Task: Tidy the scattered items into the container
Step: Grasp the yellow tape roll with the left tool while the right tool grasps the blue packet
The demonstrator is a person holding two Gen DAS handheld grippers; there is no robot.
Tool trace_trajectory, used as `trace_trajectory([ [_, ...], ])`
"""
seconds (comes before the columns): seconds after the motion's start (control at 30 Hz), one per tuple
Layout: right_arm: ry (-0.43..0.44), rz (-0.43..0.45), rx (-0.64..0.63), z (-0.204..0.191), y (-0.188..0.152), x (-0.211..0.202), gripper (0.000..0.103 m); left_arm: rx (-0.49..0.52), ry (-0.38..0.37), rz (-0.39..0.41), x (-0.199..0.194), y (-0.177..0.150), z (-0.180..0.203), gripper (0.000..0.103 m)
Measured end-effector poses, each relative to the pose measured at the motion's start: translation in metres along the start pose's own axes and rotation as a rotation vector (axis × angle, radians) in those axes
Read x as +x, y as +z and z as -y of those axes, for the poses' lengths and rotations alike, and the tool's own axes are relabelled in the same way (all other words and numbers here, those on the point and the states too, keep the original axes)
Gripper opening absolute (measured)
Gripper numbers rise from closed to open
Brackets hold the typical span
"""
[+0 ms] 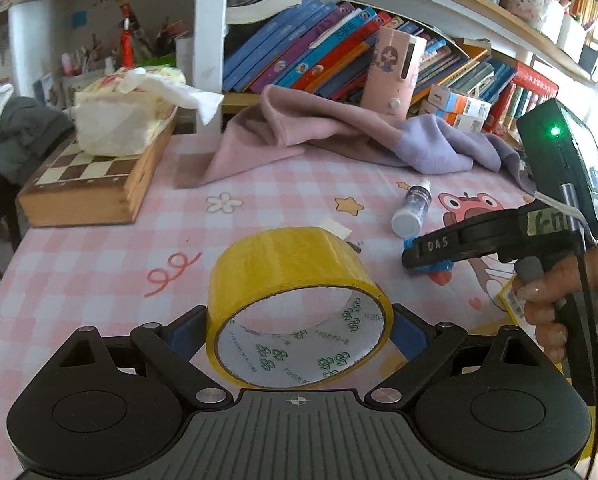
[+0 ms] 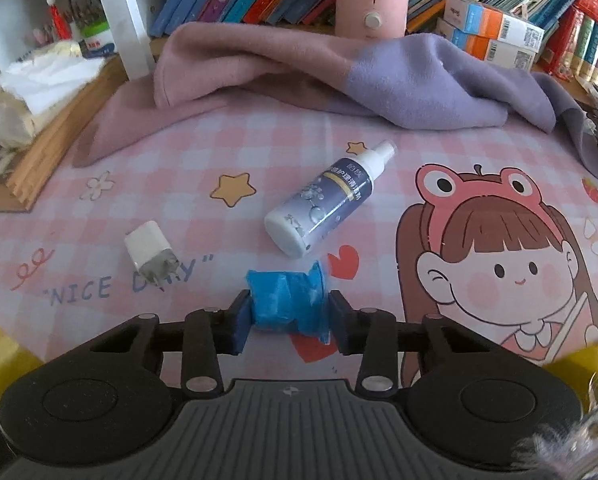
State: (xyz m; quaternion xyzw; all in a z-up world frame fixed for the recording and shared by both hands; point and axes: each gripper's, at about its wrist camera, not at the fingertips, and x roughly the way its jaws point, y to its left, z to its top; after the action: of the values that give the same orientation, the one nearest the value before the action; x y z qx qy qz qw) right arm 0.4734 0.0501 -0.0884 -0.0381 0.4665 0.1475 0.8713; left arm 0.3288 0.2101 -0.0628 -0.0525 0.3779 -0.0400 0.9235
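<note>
The left gripper (image 1: 299, 332) stands wide, its blue pads pressed on either side of a yellow tape roll (image 1: 295, 300), which it carries clear of the counter (image 1: 99, 264). The roll is a stiff, light ring; its smooth outer face looks slippery, so squeezing across the full width as here, with the cardboard core taking the load, seems the safest hold.

The right gripper (image 2: 289, 312) has narrowed onto a crumpled blue packet (image 2: 287, 300) low over the pink checked cloth, at six o'clock in its own view; the pads touch both ends. The packet looks soft and almost weightless, likely to crush and not slip, so a gentle pinch at its middle should do.

Still loose on the counter are a spray bottle (image 2: 323, 200) lying on its side at twelve o'clock from the packet, and a white plug adapter (image 2: 149, 250) at ten o'clock. The bottle is rigid and round, liable to roll, so its barrel is the place to take it; the adapter is hard and small, best taken across its flat faces.

A yellow edge (image 2: 575, 360) shows at four o'clock of the right wrist view; whether that is the container, and what lies in it, I cannot tell.
</note>
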Motion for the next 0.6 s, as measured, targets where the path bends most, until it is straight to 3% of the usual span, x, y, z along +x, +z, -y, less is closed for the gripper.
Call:
trace_trajectory([
  [0.33,0.073,0.070,-0.031,-0.013,-0.020,-0.057,0.037,-0.039,-0.014,0.028,-0.036,-0.003,0.000,0.095],
  [0.6,0.111,0.158,-0.153,-0.021,-0.060,-0.126,0.037,-0.052,-0.048,0.081,-0.081,-0.016,0.009,0.095],
])
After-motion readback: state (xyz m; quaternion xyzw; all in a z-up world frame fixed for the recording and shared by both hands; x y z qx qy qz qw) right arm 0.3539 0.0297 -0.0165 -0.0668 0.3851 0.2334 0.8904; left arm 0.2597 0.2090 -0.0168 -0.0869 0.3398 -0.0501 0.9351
